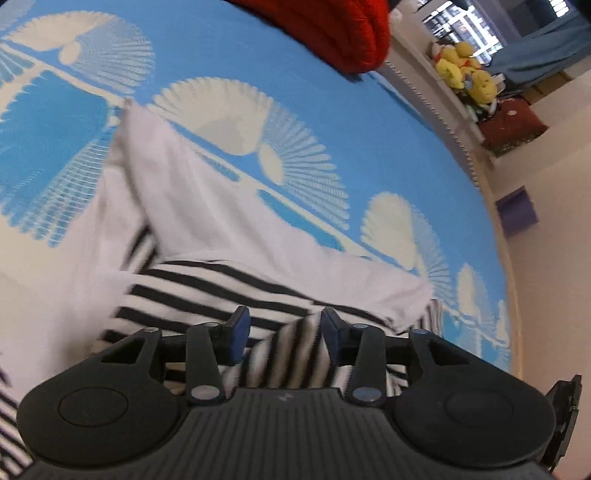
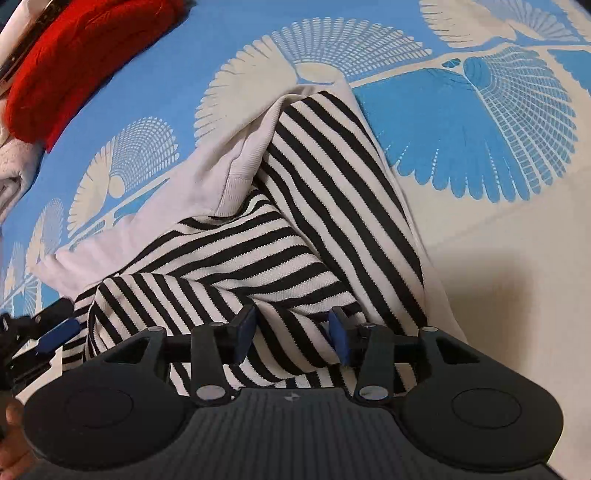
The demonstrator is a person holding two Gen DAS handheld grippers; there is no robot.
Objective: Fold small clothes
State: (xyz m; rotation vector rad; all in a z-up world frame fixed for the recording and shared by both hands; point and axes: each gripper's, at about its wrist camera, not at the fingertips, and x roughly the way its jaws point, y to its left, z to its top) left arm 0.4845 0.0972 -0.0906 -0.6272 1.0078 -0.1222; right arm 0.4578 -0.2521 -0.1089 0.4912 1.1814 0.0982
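Observation:
A small garment, white with a black-and-white striped panel [image 2: 325, 192], lies crumpled on a blue bedspread with white fan patterns [image 2: 480, 122]. It also shows in the left wrist view [image 1: 221, 229], white side up with stripes near the fingers. My right gripper [image 2: 293, 332] is open, with a raised striped fold standing between its blue pads. My left gripper [image 1: 284, 332] is open too, with a bunched striped fold between its pads. The left gripper also shows at the lower left edge of the right wrist view [image 2: 55, 332].
A red knitted garment [image 2: 74, 55] lies at the far side of the bed, also in the left wrist view [image 1: 332, 29]. Yellow plush toys [image 1: 465, 74] sit on a white shelf beyond the bed edge. A purple box [image 1: 517, 210] stands on the floor.

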